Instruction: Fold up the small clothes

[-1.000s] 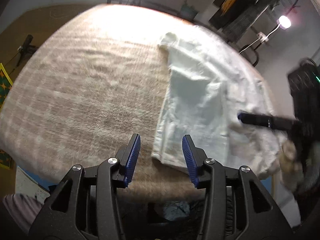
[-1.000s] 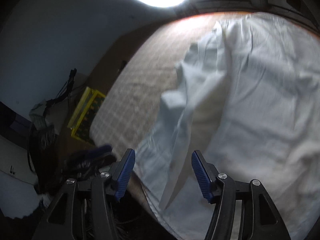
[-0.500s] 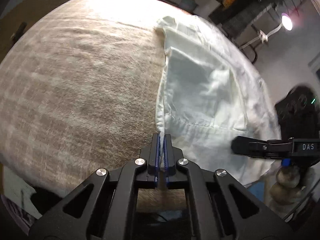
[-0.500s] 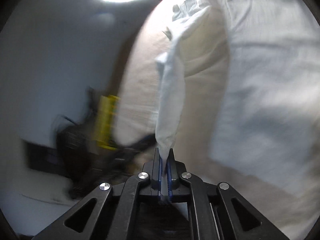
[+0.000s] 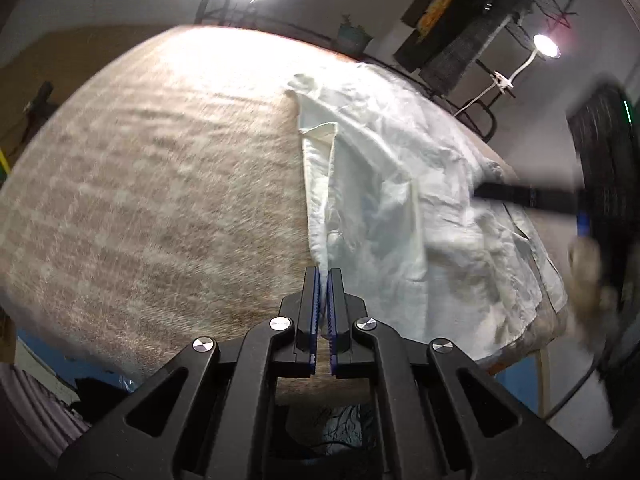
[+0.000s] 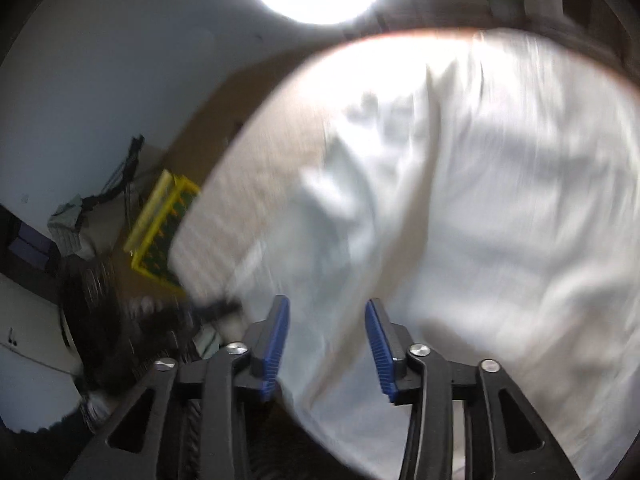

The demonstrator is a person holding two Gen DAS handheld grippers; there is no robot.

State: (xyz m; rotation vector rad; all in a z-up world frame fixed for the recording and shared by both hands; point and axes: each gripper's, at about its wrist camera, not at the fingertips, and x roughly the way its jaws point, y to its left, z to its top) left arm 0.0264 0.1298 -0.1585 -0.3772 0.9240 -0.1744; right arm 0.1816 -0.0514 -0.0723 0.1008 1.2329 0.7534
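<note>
The fold is only begun. The white, crumpled cotton garment (image 5: 384, 200) lies spread over the right half of the round table with the beige checked woolly cover (image 5: 160, 200), reaching to the table's far edge and spilling a little over its right edge. Its left border is turned up into a narrow doubled strip that runs from the near edge toward the far one, so one side looks partly lifted rather than laid over. No finished crease shows, and the rest of the cloth is unsmoothed; most of the folding seems still to be done.

The left gripper (image 5: 323, 276) has its blue pads together, clamped on the near end of that strip, close to the table's near edge. The right gripper (image 6: 327, 322) hangs above the cloth, its jaws opening; cloth shows behind the gap, but the pads do not press on it, so nothing appears held. Seen from the left wrist, one of its black fingers (image 5: 528, 196) reaches in over the garment's right part.

The fabric is thin and limp, heavily wrinkled, with a small turned-back flap (image 5: 320, 130) near the far end of the strip. The right wrist view is blurred, so finer detail there cannot be told.
</note>
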